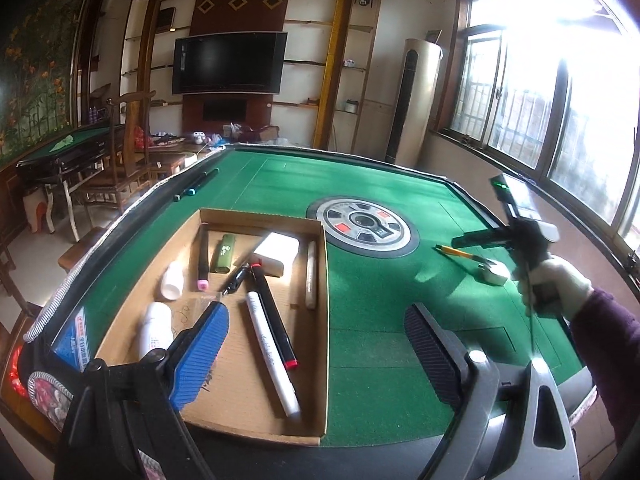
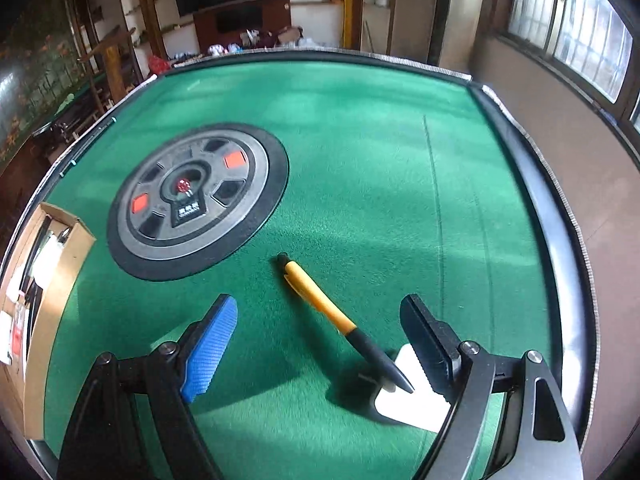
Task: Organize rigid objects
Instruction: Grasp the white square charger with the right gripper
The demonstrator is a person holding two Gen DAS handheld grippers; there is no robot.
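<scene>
A green felt game table (image 2: 360,128) fills my view, in a room with a dark television on the far wall. My right tongs (image 2: 320,344) hang wide open and empty over the yellow and black pen (image 2: 320,304), which lies between the fingers with its dark tip on a white eraser (image 2: 412,404) just by the right finger. My left tongs (image 1: 316,352) gape equally wide and empty above the cardboard tray (image 1: 248,400) of markers (image 1: 272,344), a green lighter (image 1: 224,254) and small white bottles (image 1: 154,330), with the round black hub (image 1: 364,228) beyond.

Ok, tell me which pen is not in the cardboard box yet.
The yellow and black pen, lying on the green felt between the right gripper's open fingers, its tip on a white eraser. The other pens and markers already lie inside the cardboard box.
</scene>
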